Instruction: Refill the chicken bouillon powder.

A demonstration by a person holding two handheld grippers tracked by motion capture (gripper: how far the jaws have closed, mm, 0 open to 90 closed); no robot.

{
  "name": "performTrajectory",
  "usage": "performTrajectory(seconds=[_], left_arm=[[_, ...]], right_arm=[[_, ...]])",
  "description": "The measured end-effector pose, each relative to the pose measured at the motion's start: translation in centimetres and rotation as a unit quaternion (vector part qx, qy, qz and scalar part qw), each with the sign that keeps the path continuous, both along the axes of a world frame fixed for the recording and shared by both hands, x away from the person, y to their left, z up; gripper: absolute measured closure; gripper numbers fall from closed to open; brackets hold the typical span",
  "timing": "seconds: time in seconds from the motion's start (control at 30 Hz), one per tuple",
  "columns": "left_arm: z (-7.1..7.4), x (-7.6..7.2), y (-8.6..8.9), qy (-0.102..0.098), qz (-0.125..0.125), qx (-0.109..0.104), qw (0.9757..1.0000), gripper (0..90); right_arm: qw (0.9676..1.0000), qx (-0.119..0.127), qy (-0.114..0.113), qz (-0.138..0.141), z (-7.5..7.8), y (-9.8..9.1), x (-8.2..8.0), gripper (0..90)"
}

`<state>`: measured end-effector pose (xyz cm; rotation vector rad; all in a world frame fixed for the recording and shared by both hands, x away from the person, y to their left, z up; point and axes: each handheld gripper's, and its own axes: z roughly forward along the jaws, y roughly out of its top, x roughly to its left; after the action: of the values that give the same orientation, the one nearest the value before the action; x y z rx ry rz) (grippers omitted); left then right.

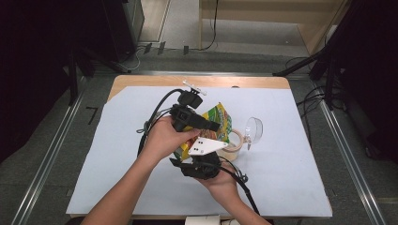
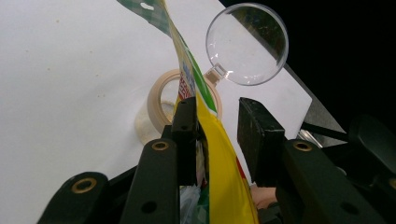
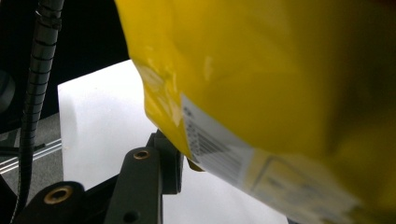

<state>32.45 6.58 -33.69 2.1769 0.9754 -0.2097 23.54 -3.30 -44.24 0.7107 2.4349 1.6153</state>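
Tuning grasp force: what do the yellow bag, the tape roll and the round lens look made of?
Yellow bag: thin glossy plastic film, judging by its sheen, creases and printed label. Tape roll: matte beige paper, probably masking tape. Round lens: clear rigid plastic or glass, open which; the table shows through it.

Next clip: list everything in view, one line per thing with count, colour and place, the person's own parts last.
snack bag: one, yellow and green with a printed label, held above the middle of the table between both claws.
tape roll: one, beige, on the white sheet just right of the bag.
magnifying glass: one, clear, beside the tape roll on its right.
white sheet: one, covering most of the table.
table: one, wooden, far edge bare.
left claw: one, black, jaws astride the bag's edge, one pad on it, the other apart.
right claw: one, black with a grey plate, at the bag's lower end.
hands: two, gripping the claws.
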Motion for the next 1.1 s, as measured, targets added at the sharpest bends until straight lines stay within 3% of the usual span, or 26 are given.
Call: performTrajectory(seconds=[0.3,0.8,1.1], left_arm=[[0.1,0.5,-0.2,0.009,-0.006,-0.004,0.9999,69.4],[0.1,1.3,-0.2,0.018,-0.006,-0.011,0.9998,69.1],[0.0,1.8,-0.2,0.029,-0.010,-0.010,0.9995,69.0]], right_arm=[[0.9999,0.010,0.009,-0.002,0.2,-0.1,0.1,61.4],[0.9998,0.002,0.020,0.005,0.6,-0.3,0.7,60.5],[0.9992,0.003,0.040,0.003,0.9,-0.3,0.9,60.4]])
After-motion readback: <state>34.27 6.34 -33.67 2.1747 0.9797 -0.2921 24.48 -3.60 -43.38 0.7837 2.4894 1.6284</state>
